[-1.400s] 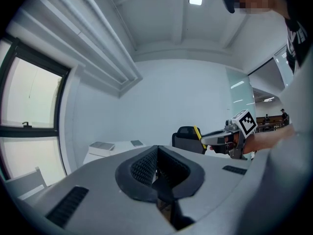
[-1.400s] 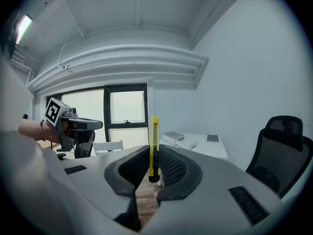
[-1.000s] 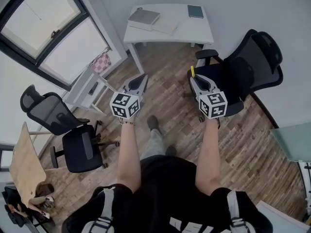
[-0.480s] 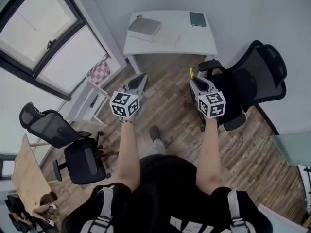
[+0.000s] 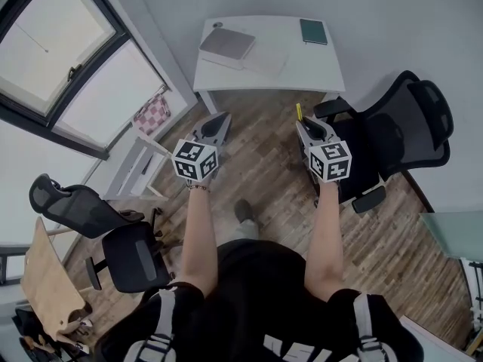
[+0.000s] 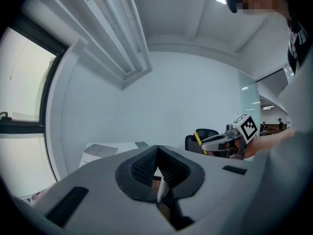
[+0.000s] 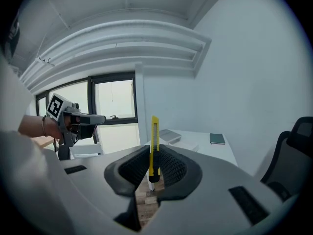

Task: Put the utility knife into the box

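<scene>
The white counter stands on the wood floor against the wall. On it lie a grey box (left end, flat) and a dark green notebook, well apart.

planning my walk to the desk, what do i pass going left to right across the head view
black mesh chair → left gripper, shut and empty → right gripper, shut on the yellow utility knife → black office chair beside the white desk
</scene>
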Available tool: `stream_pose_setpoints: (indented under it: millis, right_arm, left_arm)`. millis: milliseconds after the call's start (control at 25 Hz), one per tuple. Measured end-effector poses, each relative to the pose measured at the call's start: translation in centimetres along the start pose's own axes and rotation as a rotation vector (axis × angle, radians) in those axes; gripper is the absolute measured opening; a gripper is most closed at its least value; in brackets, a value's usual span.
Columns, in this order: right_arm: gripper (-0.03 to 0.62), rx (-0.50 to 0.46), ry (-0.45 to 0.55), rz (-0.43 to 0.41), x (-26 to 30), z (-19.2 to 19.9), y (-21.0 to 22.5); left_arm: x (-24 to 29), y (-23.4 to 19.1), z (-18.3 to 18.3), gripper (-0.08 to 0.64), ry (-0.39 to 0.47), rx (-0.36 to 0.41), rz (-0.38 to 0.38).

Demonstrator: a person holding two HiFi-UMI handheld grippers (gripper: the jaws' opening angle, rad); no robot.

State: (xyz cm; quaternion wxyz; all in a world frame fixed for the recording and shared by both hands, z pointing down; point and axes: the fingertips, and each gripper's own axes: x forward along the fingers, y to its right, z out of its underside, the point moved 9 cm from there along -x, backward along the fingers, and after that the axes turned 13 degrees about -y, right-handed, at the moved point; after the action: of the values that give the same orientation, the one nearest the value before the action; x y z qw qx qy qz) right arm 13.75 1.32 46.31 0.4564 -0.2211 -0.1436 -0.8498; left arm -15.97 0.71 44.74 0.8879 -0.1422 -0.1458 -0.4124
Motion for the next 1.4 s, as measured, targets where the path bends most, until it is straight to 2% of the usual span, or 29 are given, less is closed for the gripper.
stream_pose_setpoints:
  millis: [160,920,1200,1400]
  right_arm:
    - [0.074,-0.003,-0.014,-0.001,1.9,-0.7,-0.3]
    - [0.074,0.002,-0.018,0.017,8.6,-4.2,-1.3]
    - [0.074,0.011,-0.016,0.017,10.0,-4.8,-1.4]
    - [0.074,0.035,-0.002,0.009,10.6,-4.9,0.2]
  left_arm:
    - [0.7,-2.0,-0.1,0.025,0.000,-0.022,0.007]
    - [2.2,-9.6,-1.3,0.025,-0.007,-0.014,0.034]
    - [2.5,-11.0,-2.0,0.025,-0.009,-0.008,0.039]
    - [4.0,-10.7,-2.3,0.025,-0.031,0.004,0.041]
